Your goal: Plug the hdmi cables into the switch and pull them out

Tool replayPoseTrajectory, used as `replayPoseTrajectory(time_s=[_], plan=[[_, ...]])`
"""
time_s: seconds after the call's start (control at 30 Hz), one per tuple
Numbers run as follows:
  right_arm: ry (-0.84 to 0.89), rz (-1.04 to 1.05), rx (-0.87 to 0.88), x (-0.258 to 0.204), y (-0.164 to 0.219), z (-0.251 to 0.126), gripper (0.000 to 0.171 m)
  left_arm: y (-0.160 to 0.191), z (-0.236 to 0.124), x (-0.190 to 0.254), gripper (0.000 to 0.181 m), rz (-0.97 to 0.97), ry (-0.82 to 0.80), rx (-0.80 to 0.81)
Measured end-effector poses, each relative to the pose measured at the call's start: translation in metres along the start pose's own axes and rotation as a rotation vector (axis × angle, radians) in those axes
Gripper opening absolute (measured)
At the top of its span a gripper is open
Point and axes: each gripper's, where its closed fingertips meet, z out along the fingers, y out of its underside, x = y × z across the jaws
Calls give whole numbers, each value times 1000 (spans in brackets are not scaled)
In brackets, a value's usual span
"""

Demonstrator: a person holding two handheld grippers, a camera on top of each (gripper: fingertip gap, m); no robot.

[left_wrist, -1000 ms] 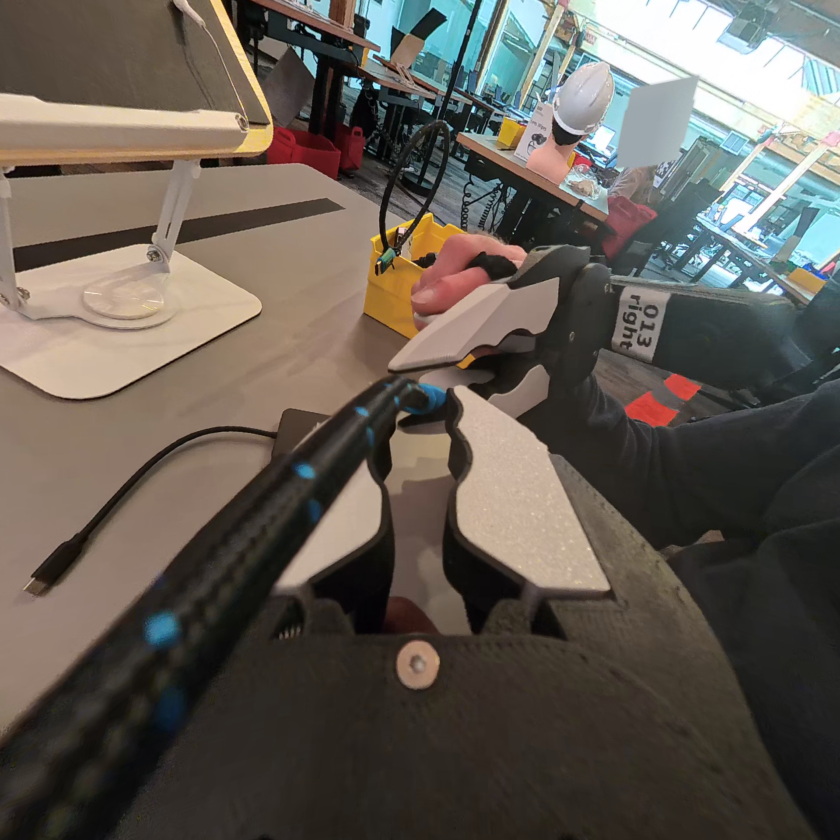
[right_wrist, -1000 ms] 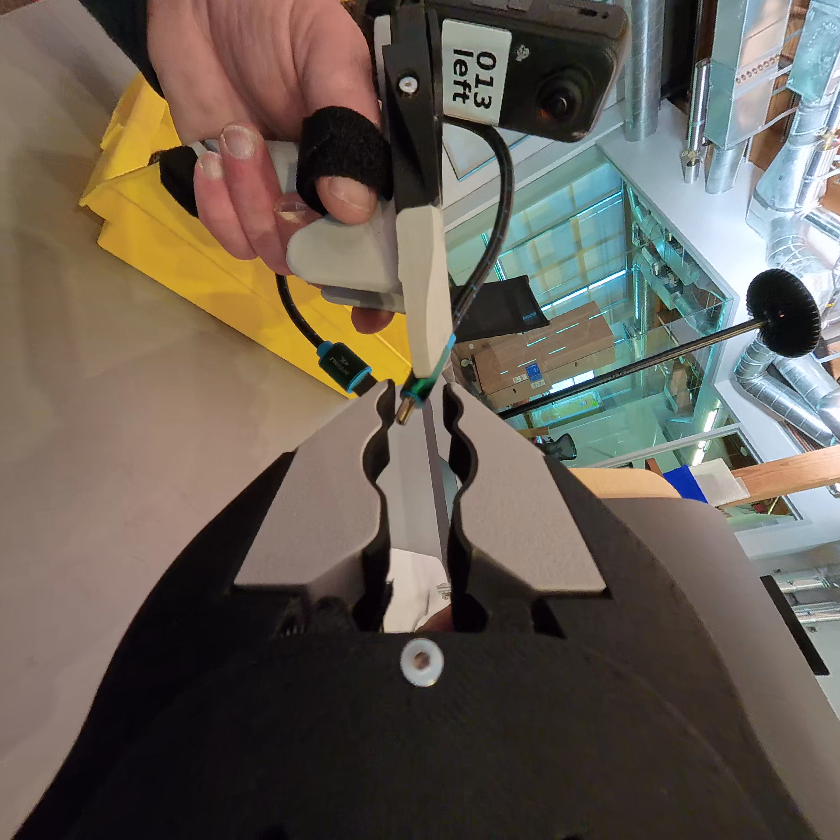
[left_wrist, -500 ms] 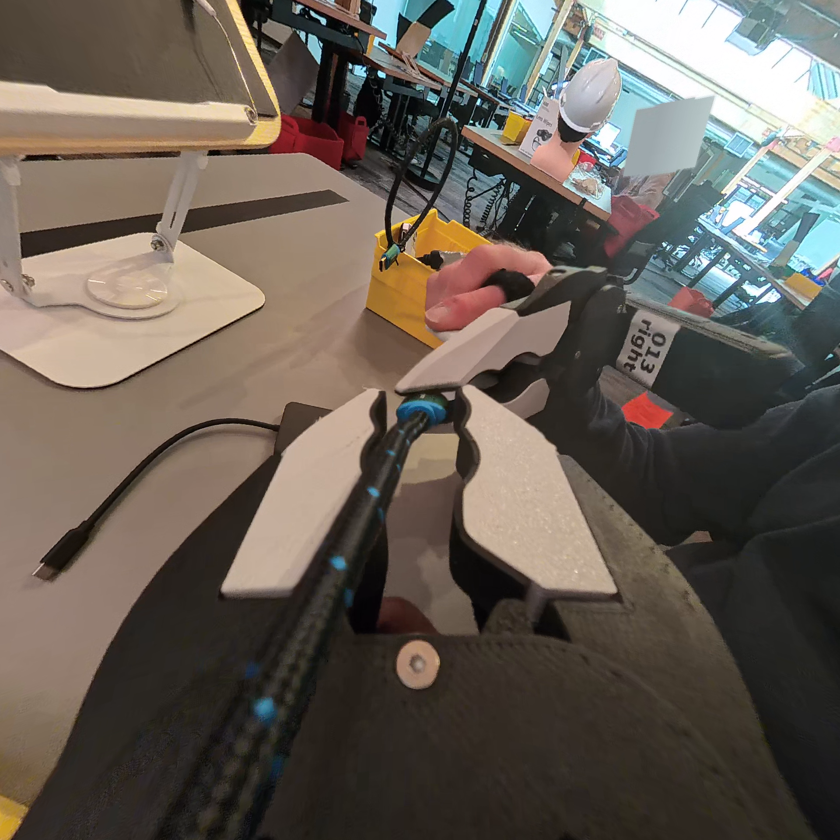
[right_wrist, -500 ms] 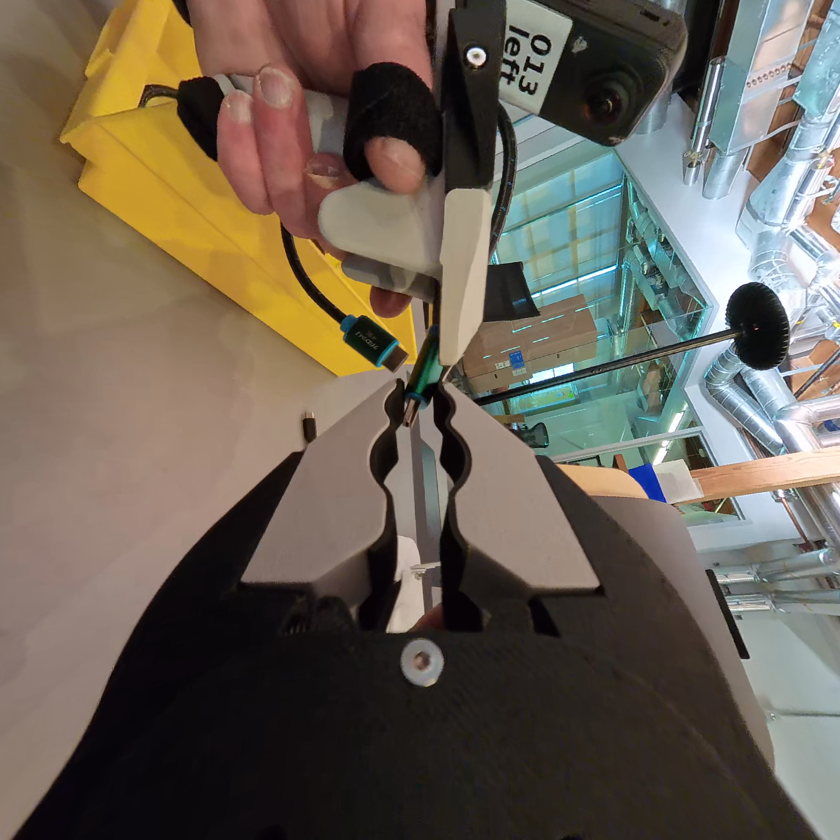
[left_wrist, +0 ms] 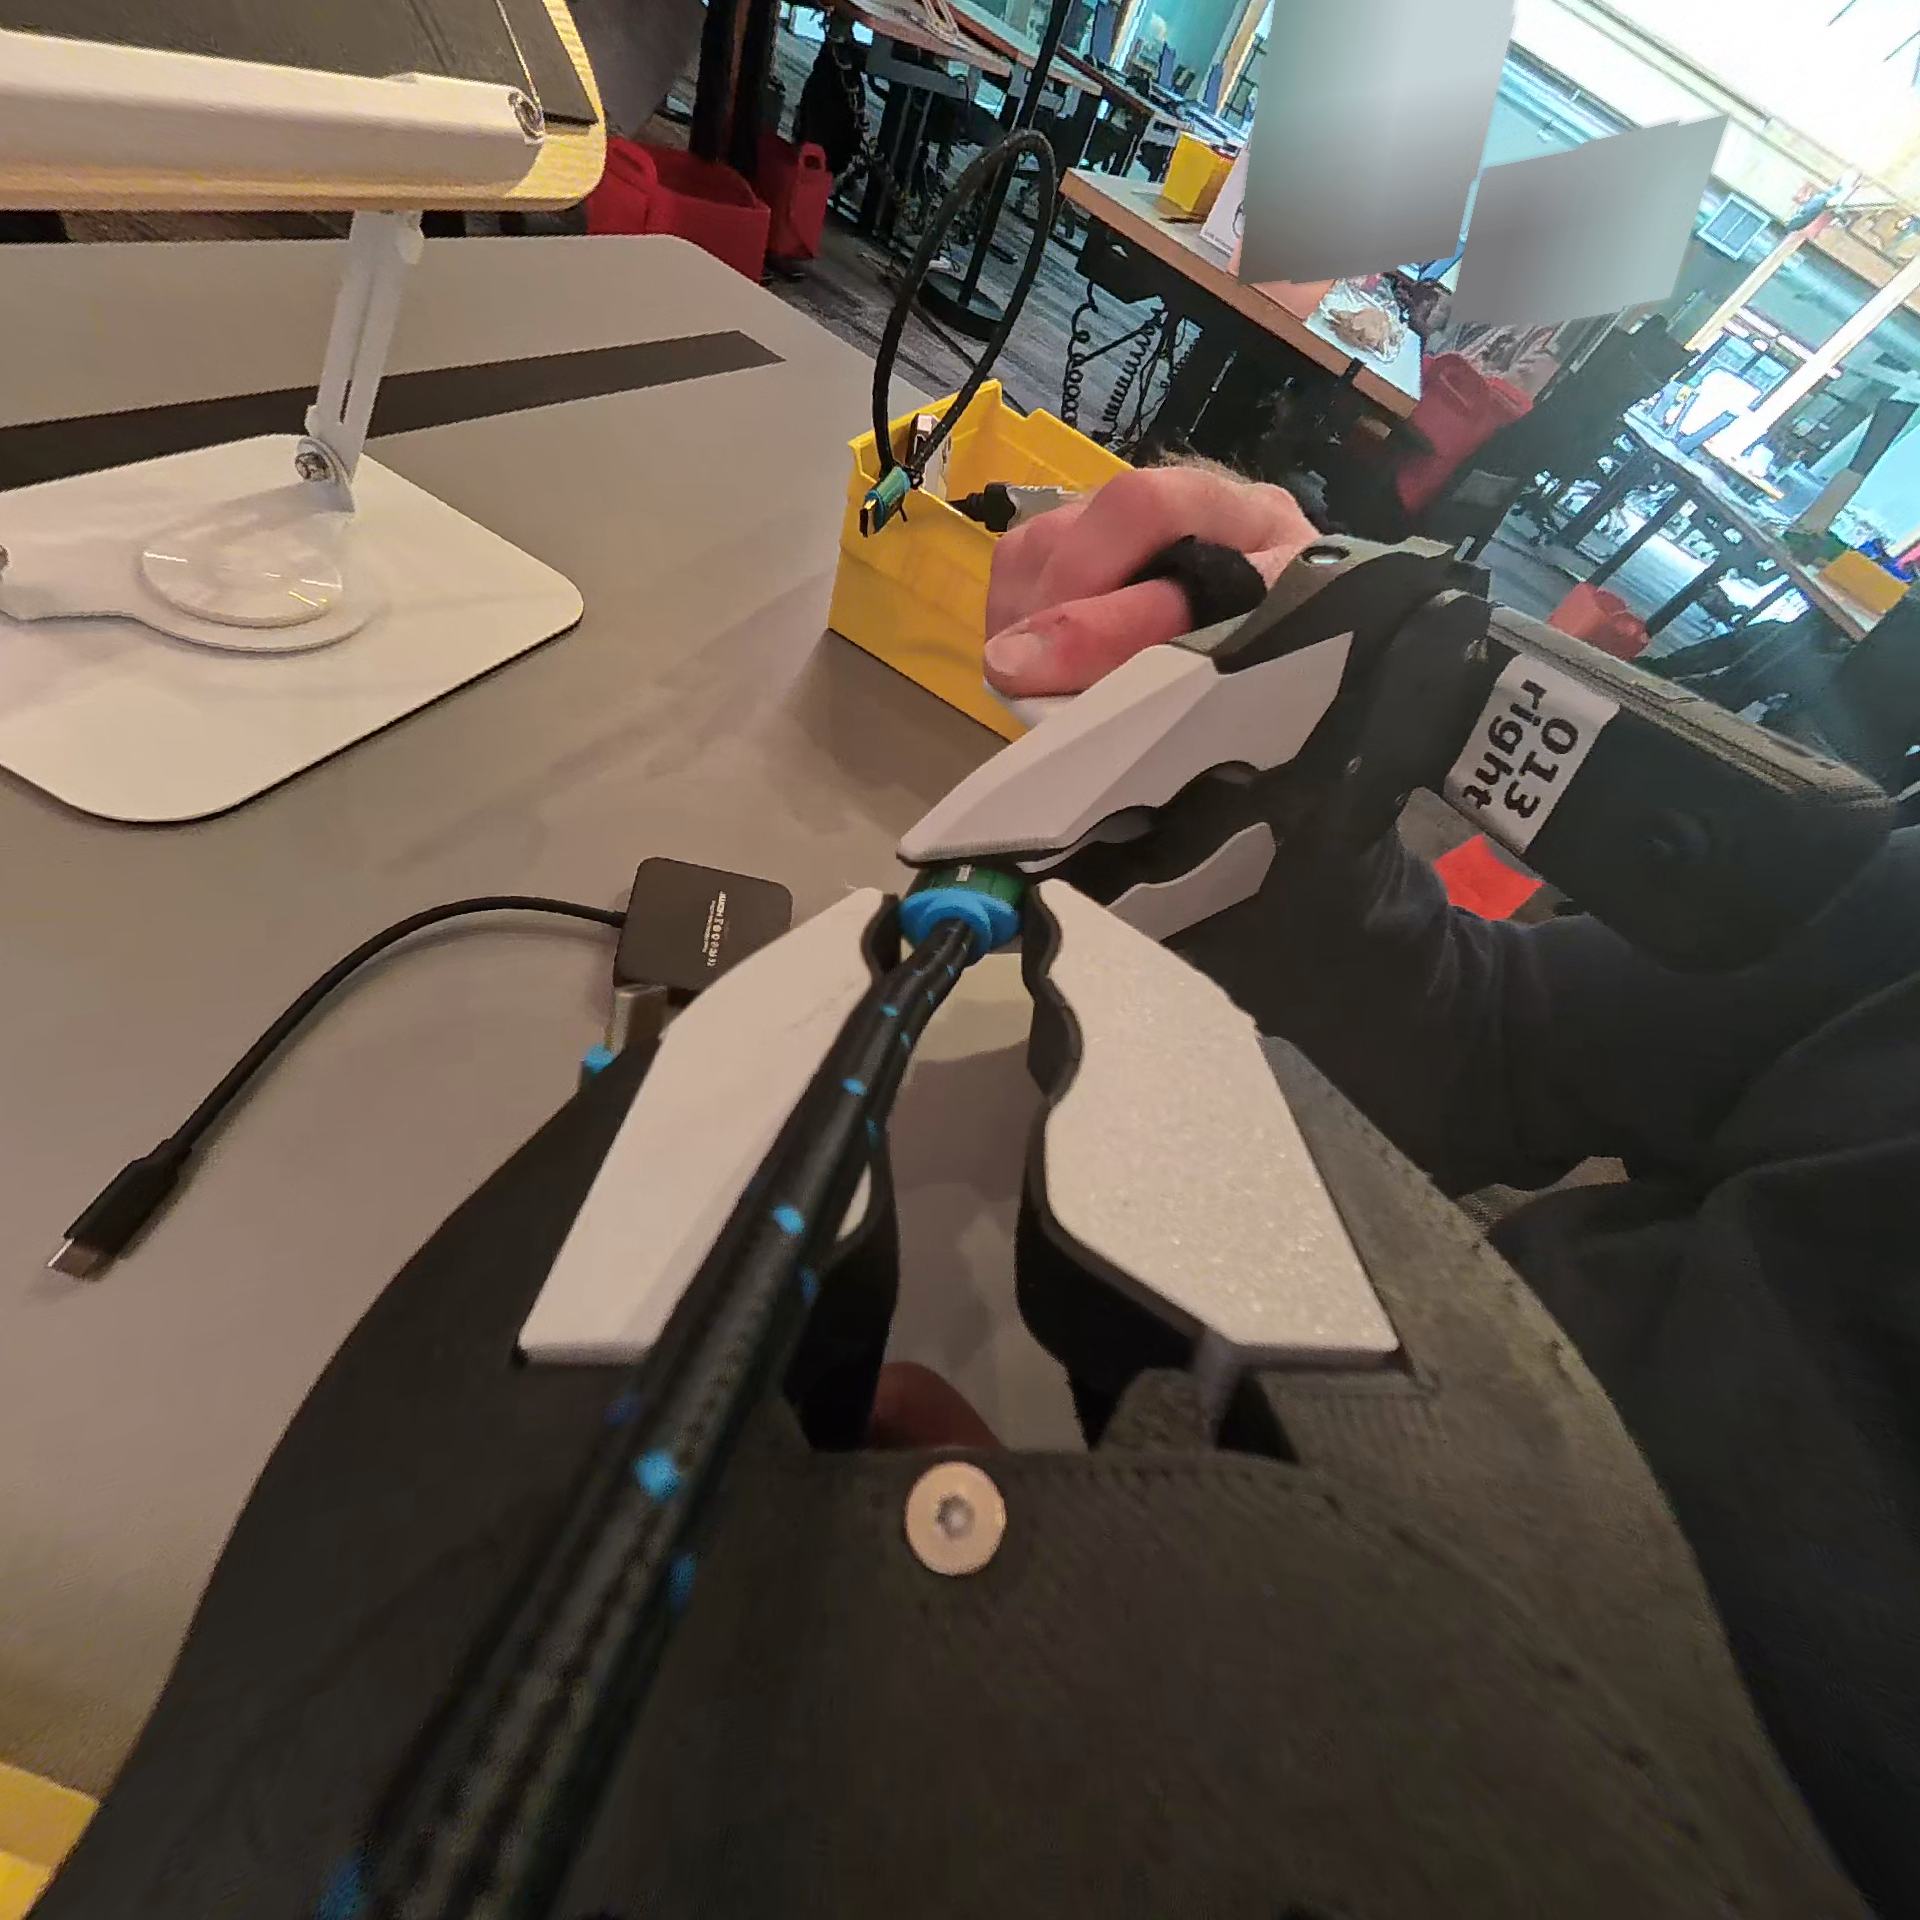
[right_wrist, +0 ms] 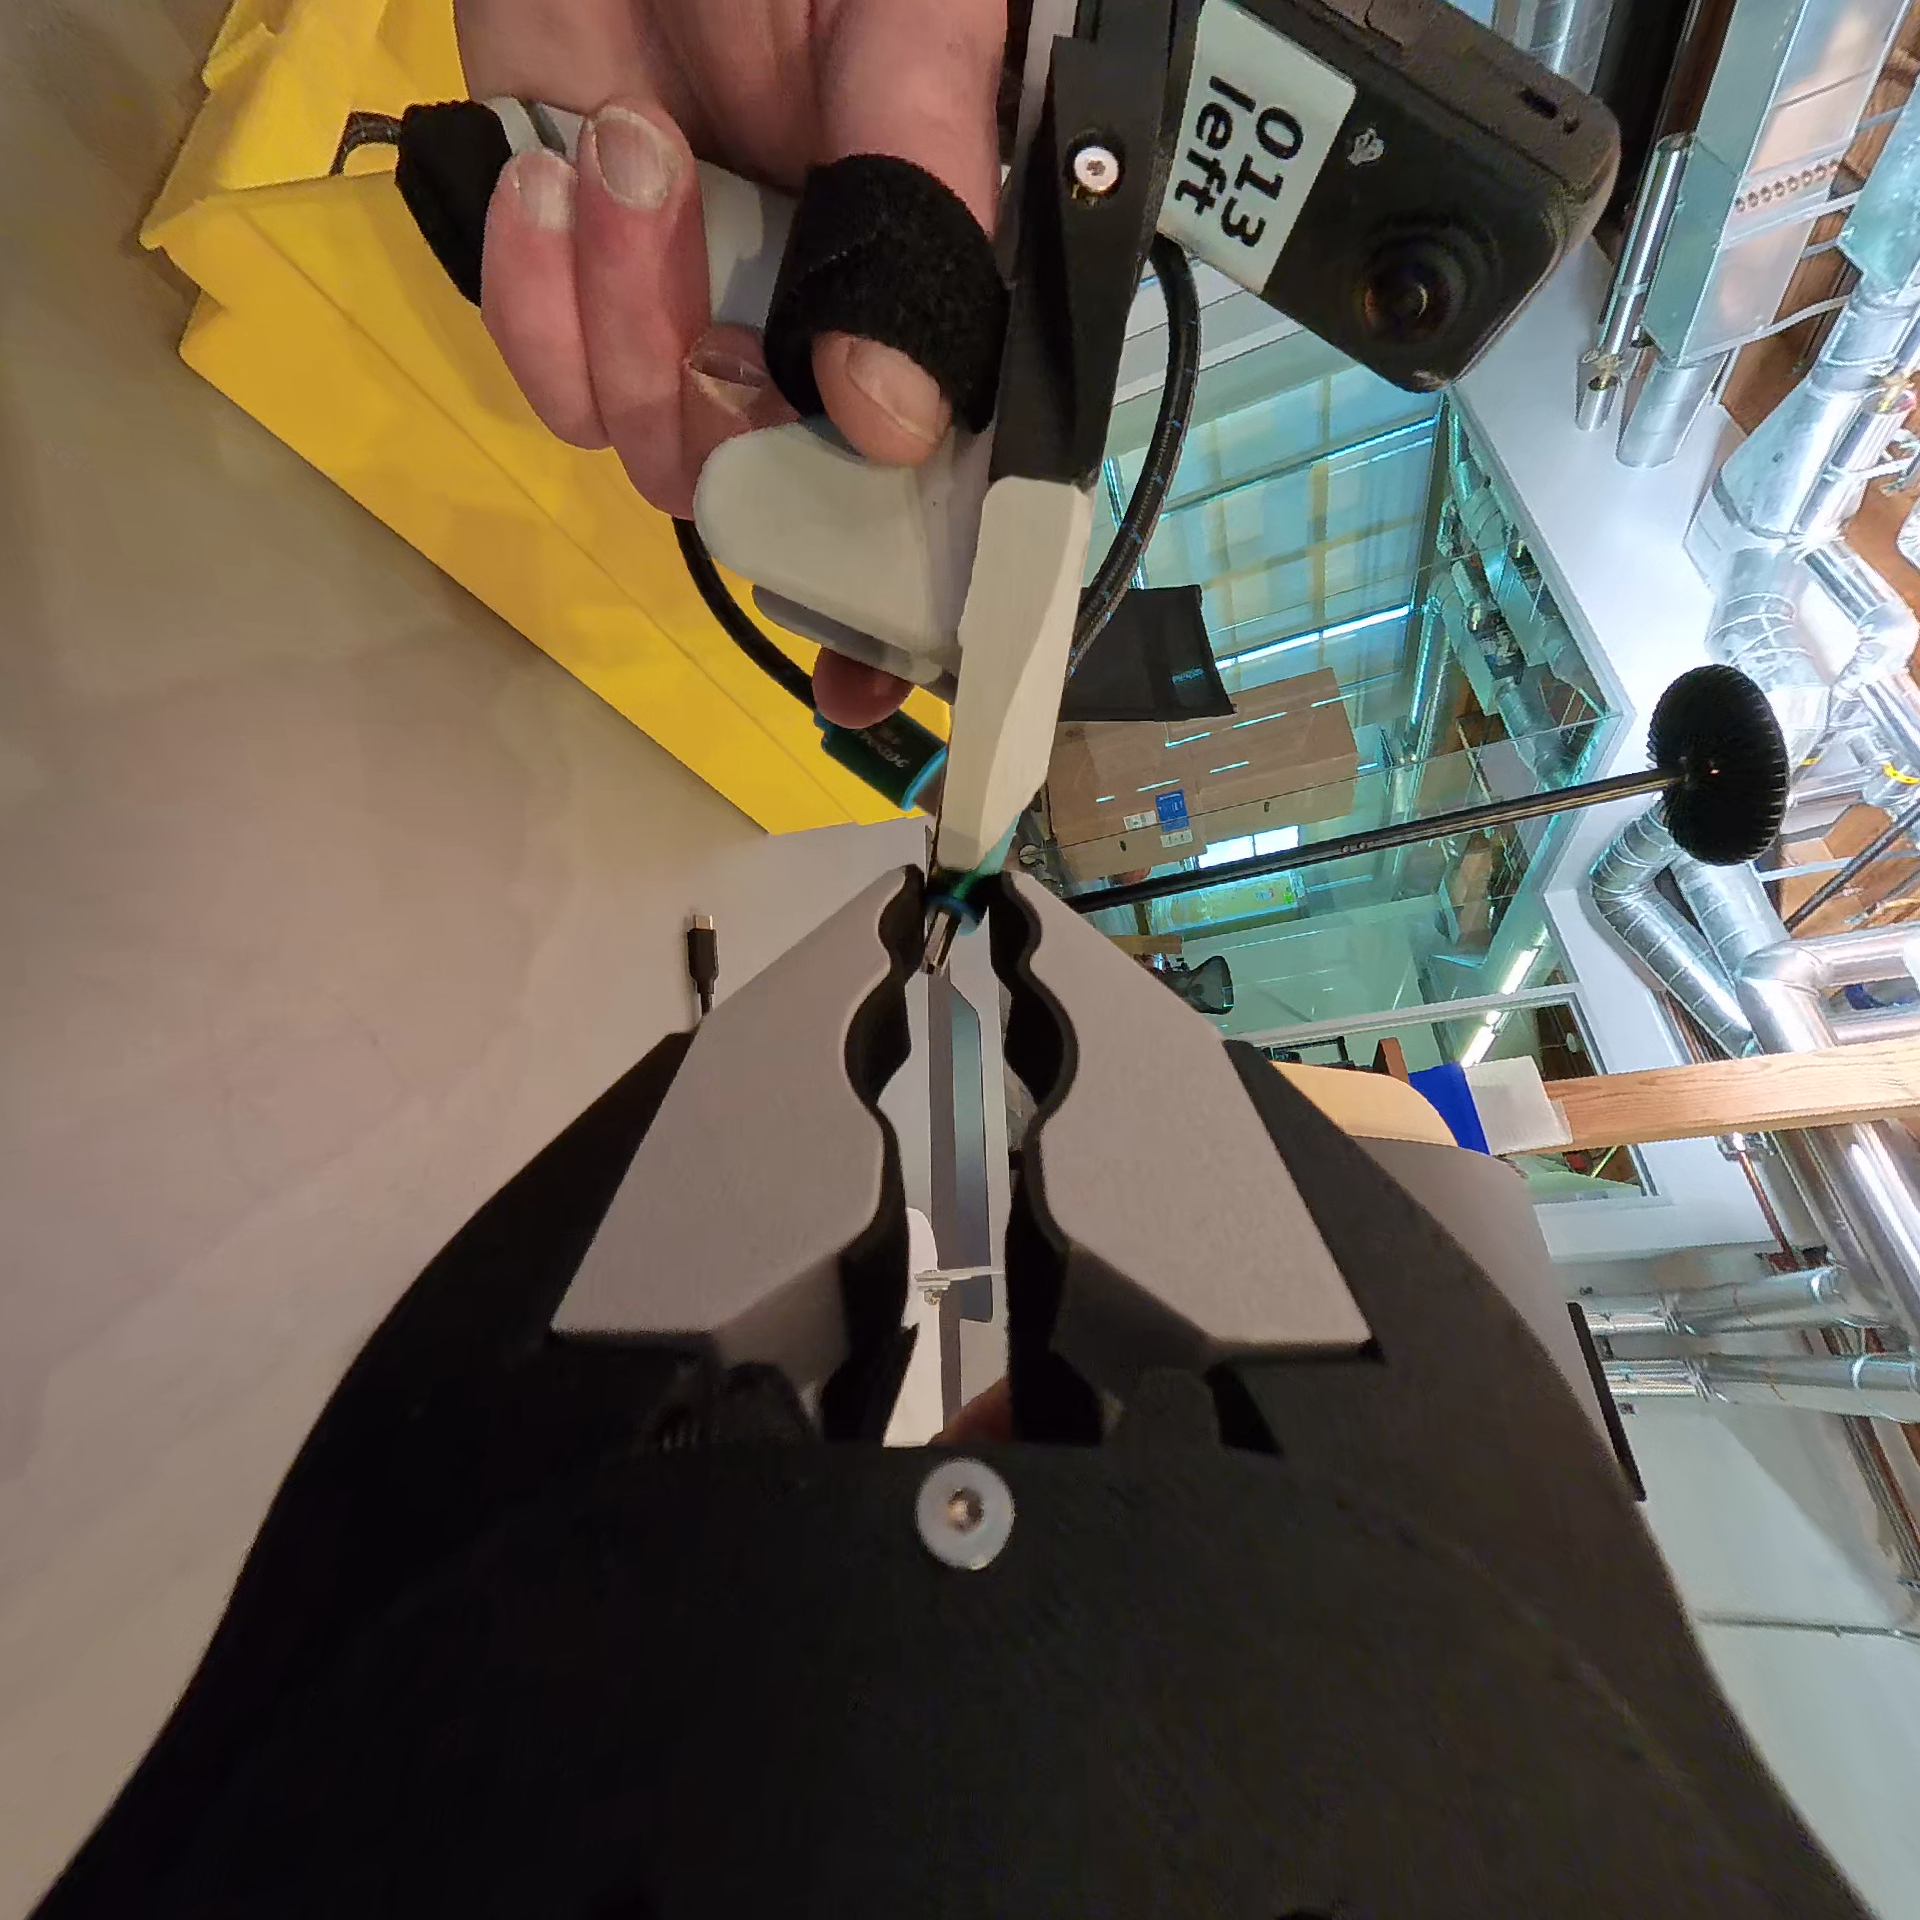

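Left gripper (left_wrist: pixel 956 920) pinches the HDMI plug (left_wrist: pixel 961 902) at its tips. Right gripper (right_wrist: pixel 961 914), approaching from two o'clock, stands narrowly parted around that plug; whether it grips, I cannot tell.

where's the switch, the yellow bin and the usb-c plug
switch (left_wrist: pixel 717 920), left wrist view, black top face
yellow bin (left_wrist: pixel 914 592), left wrist view, near side wall
usb-c plug (left_wrist: pixel 88 1252), left wrist view, metal tip

The left gripper (left_wrist: pixel 956 920) pinches the green and blue plug (left_wrist: pixel 961 902) of a black braided HDMI cable (left_wrist: pixel 727 1288) at its fingertips, and the right gripper (left_wrist: pixel 997 862) closes on the same plug from the right. Beyond the left finger lies the small black switch (left_wrist: pixel 707 920) (its own thin black lead (left_wrist: pixel 270 1049) trails left) on the grey table (left_wrist: pixel 644 665). A yellow bin (left_wrist: pixel 925 561) sits farther back, with a white stand (left_wrist: pixel 260 623) to its left.
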Motion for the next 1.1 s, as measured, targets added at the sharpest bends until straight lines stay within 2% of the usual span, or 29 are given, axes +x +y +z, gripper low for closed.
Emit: replayPoseTrajectory(time_s=[0.67,0.9,1.1], plan=[[9,60,36,3,2,0,12,-4,-1,-3,20,19,-15,57],[4,76,42,4,3,-1,19,-7,-3,-5,20,8,-18,81],[18,209,88,18,10,-11,20,-12,-8,-7,20,19,-15,111]])
